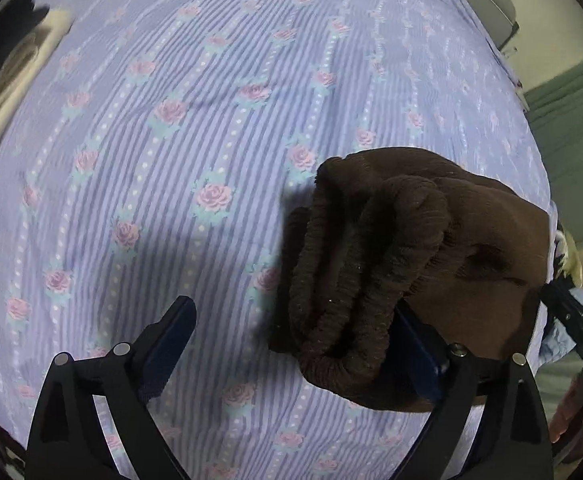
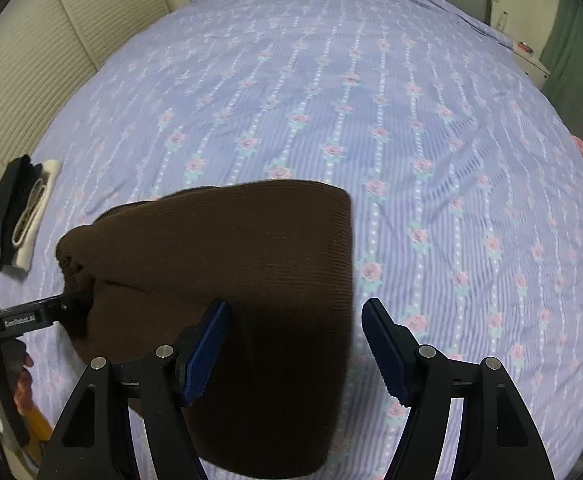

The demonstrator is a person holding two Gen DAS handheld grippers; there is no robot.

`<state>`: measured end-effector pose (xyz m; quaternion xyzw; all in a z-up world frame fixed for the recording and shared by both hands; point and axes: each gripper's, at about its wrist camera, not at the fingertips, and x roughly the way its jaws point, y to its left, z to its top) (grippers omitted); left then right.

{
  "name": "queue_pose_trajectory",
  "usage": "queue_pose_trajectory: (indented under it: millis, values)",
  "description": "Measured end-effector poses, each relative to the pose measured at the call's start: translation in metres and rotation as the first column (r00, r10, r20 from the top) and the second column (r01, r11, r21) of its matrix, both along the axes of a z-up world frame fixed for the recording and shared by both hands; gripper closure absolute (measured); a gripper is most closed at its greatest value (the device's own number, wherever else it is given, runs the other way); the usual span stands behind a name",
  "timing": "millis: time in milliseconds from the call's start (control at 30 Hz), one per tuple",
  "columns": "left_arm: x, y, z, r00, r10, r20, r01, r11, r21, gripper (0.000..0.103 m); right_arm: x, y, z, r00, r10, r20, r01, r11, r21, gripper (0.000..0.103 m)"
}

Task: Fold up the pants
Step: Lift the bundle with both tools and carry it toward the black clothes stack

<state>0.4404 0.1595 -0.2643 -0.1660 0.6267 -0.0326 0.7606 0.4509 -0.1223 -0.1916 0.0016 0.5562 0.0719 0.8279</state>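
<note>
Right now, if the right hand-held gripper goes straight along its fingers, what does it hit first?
Likely the brown pants: the open right hand-held gripper hovers over their right edge. Beyond lies only the floral bedsheet. Depth is unclear, so height above the fabric is uncertain.

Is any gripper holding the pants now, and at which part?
Neither: both the left gripper and right gripper are open at the pants.

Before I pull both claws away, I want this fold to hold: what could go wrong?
The left claw is open with one finger against the bunched waistband; withdrawing may drag it loose. The right claw straddles the brown pants edge, so lifting carelessly could flip that layer on the bedsheet.
</note>
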Motion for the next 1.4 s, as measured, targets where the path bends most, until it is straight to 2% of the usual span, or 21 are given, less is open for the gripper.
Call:
queue_pose_trajectory:
  millis: [100, 233, 433, 567, 667, 867, 1100, 1233, 1333, 1400]
  values:
    - [-0.002, -0.01, 0.022, 0.999, -0.043, 0.033, 0.042, 0.999, 0.024, 0.008, -0.006, -0.006, 0.01, 1.0, -0.007, 0.015, 0.007, 0.999, 0.042, 0.033]
    - [0.001, -0.018, 0.033, 0.997, -0.045, 0.062, 0.046, 0.999, -0.024, 0.009, -0.011, -0.021, 0.006, 0.999, -0.032, -0.029, 0.035, 0.993, 0.111, 0.03]
    - [0.011, -0.019, 0.004, 1.0, 0.029, 0.013, -0.027, 0.996, -0.089, 0.008, -0.012, -0.03, -0.022, 0.995, -0.072, -0.071, 0.079, 0.99, 0.113, 0.028]
    - [0.01, -0.015, -0.015, 0.999, 0.052, -0.005, -0.053, 0.989, -0.137, 0.006, -0.009, -0.032, -0.051, 0.987, -0.078, -0.142, 0.096, 0.988, 0.122, 0.028]
    - [0.007, -0.01, -0.028, 0.998, 0.055, -0.023, -0.058, 0.982, -0.182, 0.004, -0.007, -0.026, -0.064, 0.987, -0.05, -0.15, 0.065, 0.993, 0.097, 0.027]
    - [0.007, -0.006, -0.048, 0.994, 0.089, -0.063, -0.102, 0.96, -0.259, 0.0, 0.002, -0.02, -0.079, 0.99, -0.005, -0.14, 0.014, 0.998, 0.063, 0.02]
    - [0.015, -0.019, -0.06, 0.994, 0.087, -0.068, -0.105, 0.94, -0.324, 0.0, 0.009, -0.031, -0.104, 0.987, -0.034, -0.156, 0.054, 0.991, 0.124, 0.012]
    - [0.028, -0.032, -0.069, 0.992, 0.101, -0.081, -0.124, 0.915, -0.384, 0.0, 0.014, -0.036, -0.118, 0.984, -0.05, -0.169, 0.078, 0.983, 0.165, 0.007]
    - [0.03, -0.035, -0.071, 0.987, 0.134, -0.085, -0.156, 0.908, -0.388, 0.0, 0.02, -0.04, -0.127, 0.979, -0.07, -0.191, 0.109, 0.973, 0.203, 0.005]
    - [0.028, -0.034, -0.066, 0.987, 0.135, -0.086, -0.158, 0.911, -0.382, 0.006, 0.023, -0.041, -0.129, 0.974, -0.073, -0.213, 0.121, 0.968, 0.22, 0.005]
